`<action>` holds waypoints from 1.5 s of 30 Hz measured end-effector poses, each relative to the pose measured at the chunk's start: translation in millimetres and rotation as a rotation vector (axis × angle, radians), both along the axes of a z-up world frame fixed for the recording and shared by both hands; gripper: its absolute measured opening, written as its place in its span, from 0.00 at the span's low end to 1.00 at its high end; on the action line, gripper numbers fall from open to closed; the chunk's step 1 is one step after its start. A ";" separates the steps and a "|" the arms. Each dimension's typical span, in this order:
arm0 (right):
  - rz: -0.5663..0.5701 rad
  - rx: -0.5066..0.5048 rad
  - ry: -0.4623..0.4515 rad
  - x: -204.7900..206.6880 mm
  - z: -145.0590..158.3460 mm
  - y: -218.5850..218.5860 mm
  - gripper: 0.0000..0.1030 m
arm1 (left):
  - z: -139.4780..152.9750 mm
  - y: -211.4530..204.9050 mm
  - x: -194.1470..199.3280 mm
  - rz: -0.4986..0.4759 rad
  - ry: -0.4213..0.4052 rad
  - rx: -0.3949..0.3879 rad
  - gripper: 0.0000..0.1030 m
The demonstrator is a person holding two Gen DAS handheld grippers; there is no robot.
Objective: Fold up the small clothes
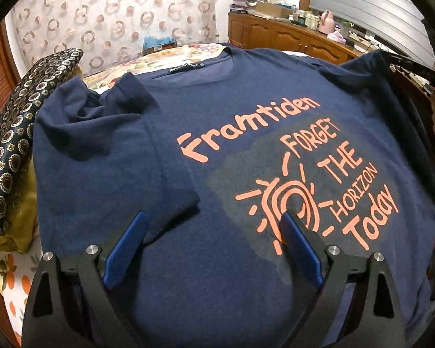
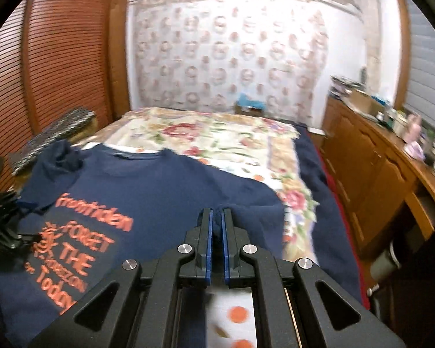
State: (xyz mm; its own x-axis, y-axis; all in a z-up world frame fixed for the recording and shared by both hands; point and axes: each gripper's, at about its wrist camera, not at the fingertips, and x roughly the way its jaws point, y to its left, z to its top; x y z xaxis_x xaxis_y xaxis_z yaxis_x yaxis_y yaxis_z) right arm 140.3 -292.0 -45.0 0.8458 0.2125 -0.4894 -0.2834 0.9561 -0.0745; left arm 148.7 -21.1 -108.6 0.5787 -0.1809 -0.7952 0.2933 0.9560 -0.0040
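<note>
A navy T-shirt point(image 1: 240, 133) with orange print lies face up on the bed; its left sleeve side is folded in over the body. My left gripper point(image 1: 214, 220) is open just above the shirt's lower front, fingers either side of bare cloth beside the sun print. My right gripper point(image 2: 216, 217) is shut on the navy T-shirt point(image 2: 148, 191) at its right sleeve edge, holding a pinch of cloth between the blue pads. The left gripper shows as a dark shape in the right wrist view point(image 2: 3, 226).
A floral bedspread point(image 2: 217, 139) covers the bed. A dark patterned cushion point(image 1: 23, 121) lies at the left. A wooden cabinet point(image 2: 377, 168) with clutter runs along the right. A louvred wooden door point(image 2: 58, 58) stands at the left.
</note>
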 end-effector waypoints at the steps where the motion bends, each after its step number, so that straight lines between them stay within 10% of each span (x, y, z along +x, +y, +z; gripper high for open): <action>1: 0.025 0.000 0.008 -1.4 -2.6 7.0 0.05 | -0.7 0.1 0.4 0.004 0.003 0.001 0.95; 14: 0.059 0.033 0.239 -6.6 -68.4 9.9 0.05 | -2.5 2.6 4.0 0.006 0.011 0.000 1.00; 27: -0.037 0.066 0.185 -31.1 -38.7 -17.8 0.45 | -2.5 2.5 3.7 0.006 0.011 0.000 1.00; 45: -0.214 0.034 0.272 47.0 -58.4 -29.8 0.46 | -2.5 2.6 3.9 0.006 0.011 0.000 1.00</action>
State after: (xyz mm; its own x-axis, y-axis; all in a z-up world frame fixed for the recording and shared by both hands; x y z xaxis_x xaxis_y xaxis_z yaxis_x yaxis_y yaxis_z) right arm 187.3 -321.9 -103.4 0.7123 0.0644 -0.6989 -0.0811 0.9967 0.0092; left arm 152.6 -18.4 -111.1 0.5706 -0.1778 -0.8018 0.2879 0.9576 -0.0075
